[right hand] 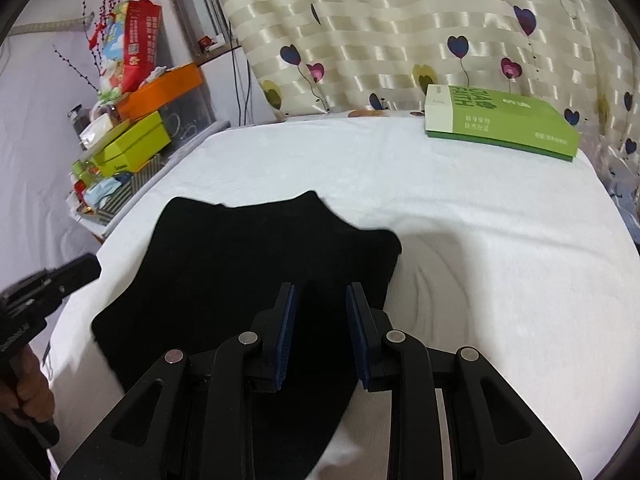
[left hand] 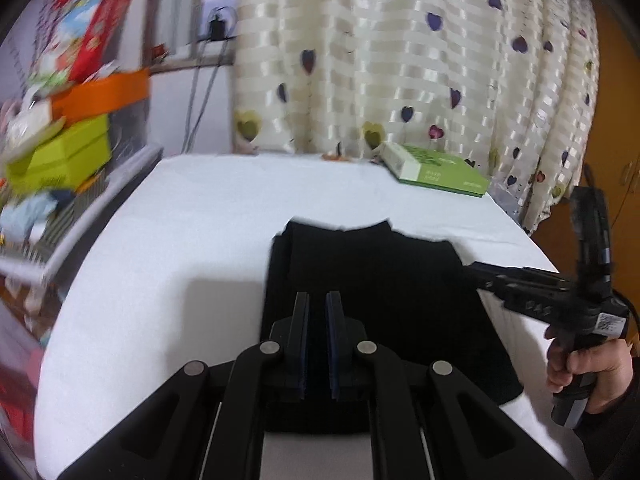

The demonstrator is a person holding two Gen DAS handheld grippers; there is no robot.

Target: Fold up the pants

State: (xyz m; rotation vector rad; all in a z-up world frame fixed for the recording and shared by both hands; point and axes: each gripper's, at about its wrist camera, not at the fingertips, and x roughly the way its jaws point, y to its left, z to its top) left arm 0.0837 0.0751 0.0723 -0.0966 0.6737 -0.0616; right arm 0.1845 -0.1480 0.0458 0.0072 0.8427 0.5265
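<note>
Your black pants point(right hand: 248, 264) lie on the white-covered table point(right hand: 480, 240), already doubled into a compact, thick dark block near the front edge, toward your side. The far edge is uneven, with a couple of soft peaks and a dip between them, and the cloth is so dark that no seams or creases can be made out. Your left gripper point(left hand: 318, 312) hovers over the near part of the bundle with its jaws drawn almost together, only a thin slit between the blue pads, and nothing caught in it. Your right gripper point(right hand: 321, 308) sits above the right half of the pants, jaws spread apart with a clear gap and no cloth between them. In the left view its fingers reach to the right edge of the folded pile; whether they touch it, you can't tell. A green box point(right hand: 500, 120) rests at the far right corner, well apart from the pants, before the heart-print curtain point(right hand: 400, 20).
</note>
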